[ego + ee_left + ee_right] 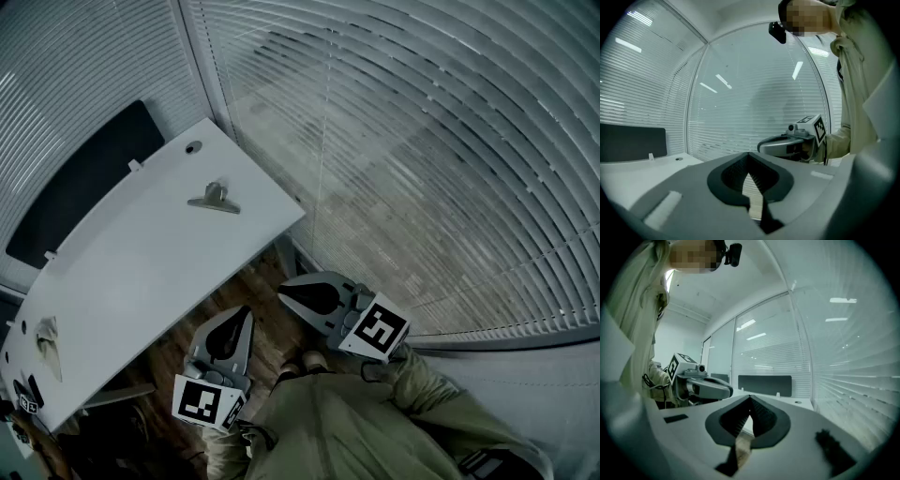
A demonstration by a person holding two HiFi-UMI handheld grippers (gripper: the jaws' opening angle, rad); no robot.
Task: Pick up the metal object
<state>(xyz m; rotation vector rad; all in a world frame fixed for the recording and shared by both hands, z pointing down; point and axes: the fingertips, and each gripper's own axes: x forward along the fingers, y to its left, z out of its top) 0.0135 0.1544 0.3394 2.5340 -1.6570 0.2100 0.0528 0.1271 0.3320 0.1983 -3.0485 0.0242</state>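
The small grey metal object [214, 199] is judged light, stiff and slippery, best pinched by its raised tab. The left claw [246, 312] and right claw [282, 292] are pressed together, empty.

Head view looks steeply down at the desk [141, 262]; gripper views (level) face across it.

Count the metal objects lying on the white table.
1: the metal object lies near the far end of the table. A pale thing by the left edge is too small to identify.
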